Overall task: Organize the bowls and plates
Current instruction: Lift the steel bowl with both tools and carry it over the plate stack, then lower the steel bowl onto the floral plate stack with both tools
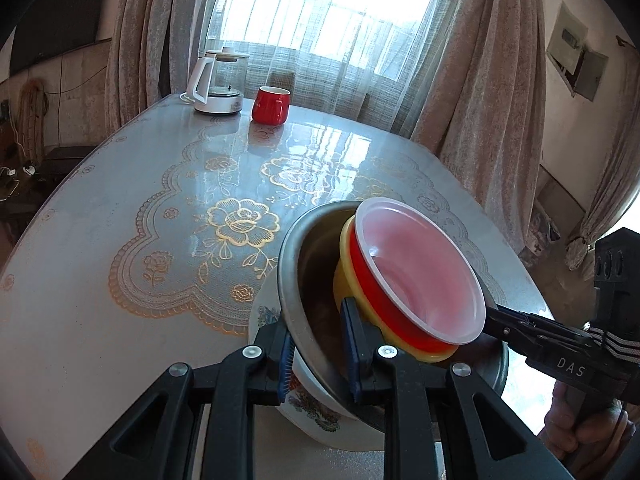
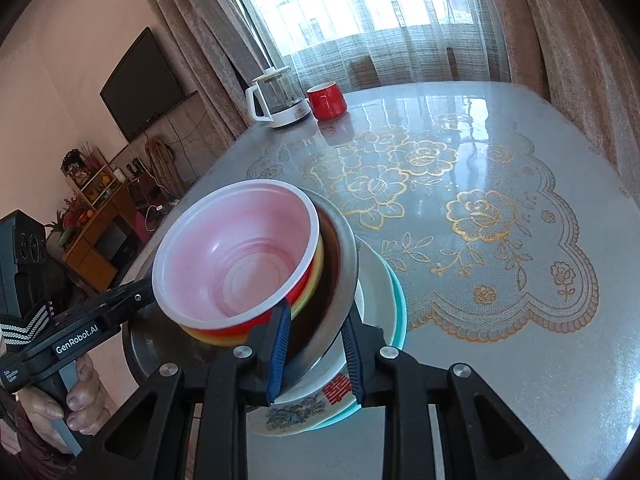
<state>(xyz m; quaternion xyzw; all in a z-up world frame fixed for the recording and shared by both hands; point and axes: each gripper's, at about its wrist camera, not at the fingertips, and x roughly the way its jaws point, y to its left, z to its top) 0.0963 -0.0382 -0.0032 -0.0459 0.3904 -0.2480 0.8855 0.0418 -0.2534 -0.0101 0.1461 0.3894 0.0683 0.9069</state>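
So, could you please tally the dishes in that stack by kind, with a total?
Plastic bowls: 3 (pink-lined, red, yellow)
Metal basins: 1
Floral ceramic plates: 1
Teal plates: 1
Total: 6

Left claw [image 1: 318, 360]: closed on the steel bowl [image 1: 308, 252] rim.
Stack: red-and-white bowl [image 1: 420, 268] nested in yellow bowl [image 1: 348, 280], tilted inside steel bowl.
Right claw [image 1: 496, 316]: seen touching the stack.
Worktop [image 1: 120, 200]: red mug [image 1: 271, 105], kettle [image 1: 218, 84] at far edge.
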